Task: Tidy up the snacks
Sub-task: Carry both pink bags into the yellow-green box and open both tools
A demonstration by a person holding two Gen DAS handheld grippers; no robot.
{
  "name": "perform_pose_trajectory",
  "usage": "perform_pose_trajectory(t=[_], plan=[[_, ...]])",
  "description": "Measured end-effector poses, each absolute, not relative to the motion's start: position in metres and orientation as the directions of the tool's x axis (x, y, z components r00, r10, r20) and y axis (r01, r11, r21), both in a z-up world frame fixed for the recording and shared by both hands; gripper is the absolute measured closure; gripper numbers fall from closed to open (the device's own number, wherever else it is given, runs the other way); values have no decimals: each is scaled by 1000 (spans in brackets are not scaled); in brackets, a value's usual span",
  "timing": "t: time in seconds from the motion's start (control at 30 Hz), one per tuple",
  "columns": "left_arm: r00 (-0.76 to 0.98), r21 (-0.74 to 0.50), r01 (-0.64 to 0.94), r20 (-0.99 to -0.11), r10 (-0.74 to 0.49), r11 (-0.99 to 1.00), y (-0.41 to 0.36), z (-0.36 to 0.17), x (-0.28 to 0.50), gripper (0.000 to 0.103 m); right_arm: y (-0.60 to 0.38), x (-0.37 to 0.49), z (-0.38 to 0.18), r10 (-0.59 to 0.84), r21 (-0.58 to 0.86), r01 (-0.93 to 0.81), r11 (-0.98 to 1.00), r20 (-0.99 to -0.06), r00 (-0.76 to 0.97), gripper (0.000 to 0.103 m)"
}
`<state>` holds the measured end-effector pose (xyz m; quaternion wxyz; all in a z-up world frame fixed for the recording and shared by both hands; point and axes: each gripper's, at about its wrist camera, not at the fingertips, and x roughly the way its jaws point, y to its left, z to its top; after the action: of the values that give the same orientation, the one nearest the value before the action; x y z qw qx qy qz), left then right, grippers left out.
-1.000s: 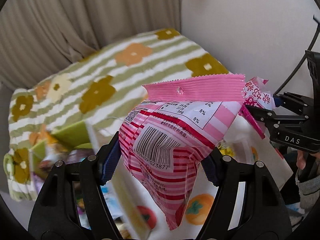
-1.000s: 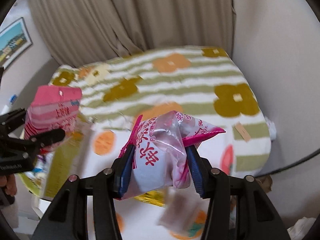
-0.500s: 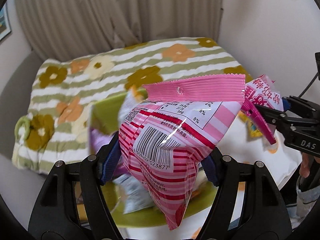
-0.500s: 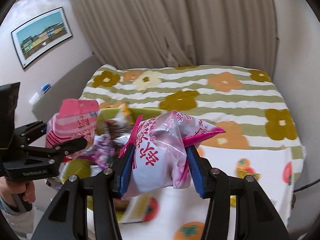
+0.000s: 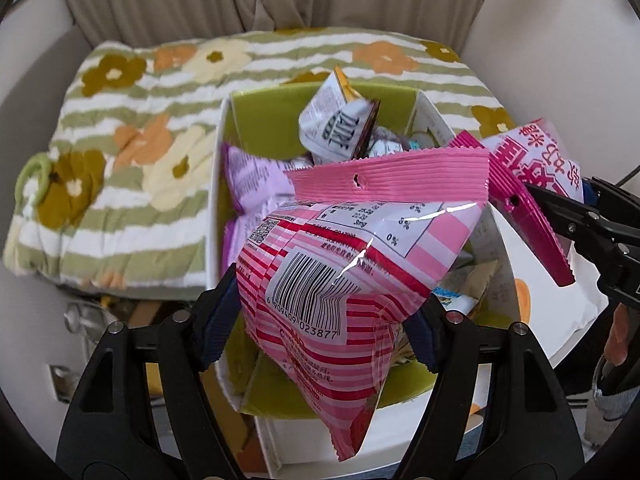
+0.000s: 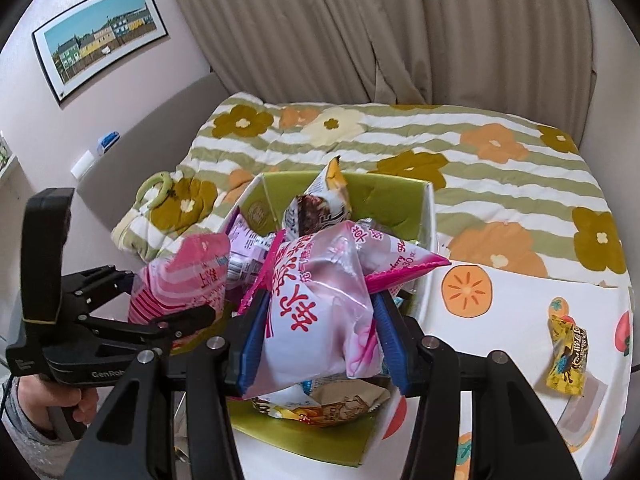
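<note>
My left gripper (image 5: 324, 312) is shut on a pink striped snack bag (image 5: 344, 276) with a barcode, held above a green-lined box (image 5: 272, 116) full of snack packets. My right gripper (image 6: 316, 320) is shut on a pale pink snack bag (image 6: 320, 300) with red characters, also over the box (image 6: 384, 188). In the left wrist view the right gripper's bag (image 5: 536, 160) shows at the right edge. In the right wrist view the left gripper (image 6: 188, 316) and its striped bag (image 6: 180, 284) show at the left.
The box stands on a white cloth with fruit prints (image 6: 520, 304), next to a striped flower blanket (image 6: 400, 140). A yellow snack packet (image 6: 568, 356) lies on the cloth at the right. Curtains hang behind. A framed picture (image 6: 100, 36) hangs on the left wall.
Both grippers have swung left with their bags, from beside the box to above it. The box now sits in the middle of both views. Both grips are unchanged.
</note>
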<state>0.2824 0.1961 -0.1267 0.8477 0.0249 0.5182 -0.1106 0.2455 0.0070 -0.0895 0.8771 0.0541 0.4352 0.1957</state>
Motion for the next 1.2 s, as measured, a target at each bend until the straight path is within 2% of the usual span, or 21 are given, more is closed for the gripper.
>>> perform_pose_trajectory(t=[0.03, 0.07, 0.1, 0.27, 0.4, 0.83, 0.9, 0.93, 0.97, 1.03, 1.2], plan=[[444, -81, 220, -879, -174, 972, 195, -129, 282, 23, 9, 247, -91, 394, 265, -303, 915, -745, 538, 55], [453, -68, 212, -877, -159, 975, 193, -130, 282, 4, 9, 249, -93, 398, 267, -308, 913, -747, 533, 55], [463, -46, 195, -876, -134, 980, 192, -131, 282, 0, 10, 251, -94, 404, 271, -314, 910, -748, 526, 55], [454, -113, 134, -876, -163, 984, 199, -139, 278, 1, 8, 262, -108, 410, 267, -338, 903, -770, 488, 55], [458, -79, 103, -881, -118, 992, 199, -141, 272, 1, 8, 266, -119, 401, 257, -340, 904, -785, 472, 55], [474, -95, 50, -874, -107, 994, 213, -135, 263, 1, 43, 293, -130, 448, 291, -394, 871, -800, 399, 52], [469, -87, 47, -878, -99, 995, 213, -138, 263, 1, 46, 297, -131, 446, 292, -389, 874, -798, 404, 46], [466, -88, 45, -879, -99, 995, 213, -139, 262, 1, 46, 298, -130, 459, 306, -386, 870, -789, 408, 33], [464, -91, 45, -880, -101, 995, 213, -140, 262, 1, 45, 300, -130, 476, 324, -388, 863, -779, 408, 13], [460, -98, 43, -881, -107, 994, 213, -142, 262, 1, 42, 300, -127, 496, 342, -391, 855, -759, 421, 1], [454, -100, 48, -884, -111, 994, 212, -143, 260, 1, 36, 293, -130, 463, 305, -385, 871, -769, 440, 1]])
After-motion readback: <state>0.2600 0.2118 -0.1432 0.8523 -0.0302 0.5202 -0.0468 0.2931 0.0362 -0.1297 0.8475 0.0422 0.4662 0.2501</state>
